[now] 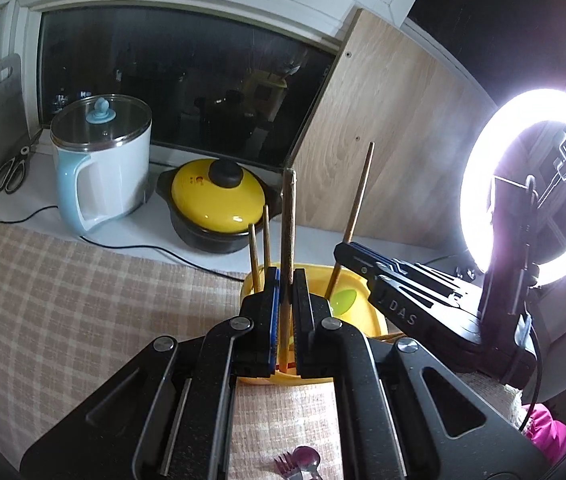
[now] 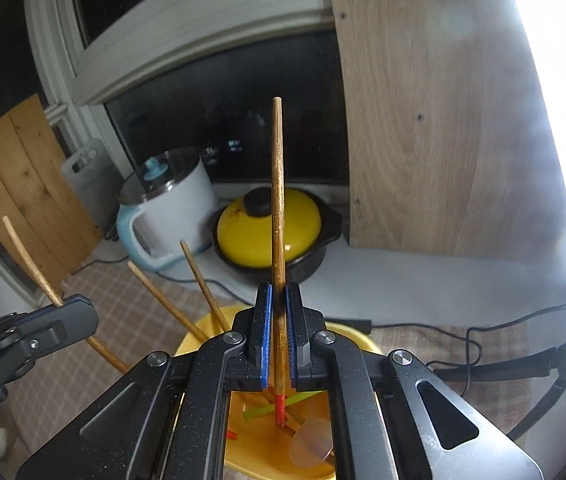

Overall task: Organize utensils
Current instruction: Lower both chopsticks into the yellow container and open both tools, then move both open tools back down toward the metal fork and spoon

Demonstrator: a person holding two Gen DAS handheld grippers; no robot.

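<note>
- Two grippers, left gripper (image 1: 286,280) and right gripper (image 2: 279,300), each clamp one upright chopstick (image 2: 277,208) over the yellow bin (image 1: 363,312).
- Checked tablecloth (image 1: 63,300) (kettle (image 1: 103,164) and pot (image 1: 215,204) behind) below a dark window (image 1: 183,92).

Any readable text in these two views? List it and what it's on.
"DAS": white letters on the right gripper body, left wrist view.
Small red mark on the yellow pot lid: too small to read.
White letters on the left gripper body, right wrist view: cut off at the edge, unreadable.

chopsticks (image 2: 277,216): 4 | pots (image 1: 219,204): 1 | kettles (image 1: 103,164): 1 | scissors (image 1: 13,172): 1
</note>
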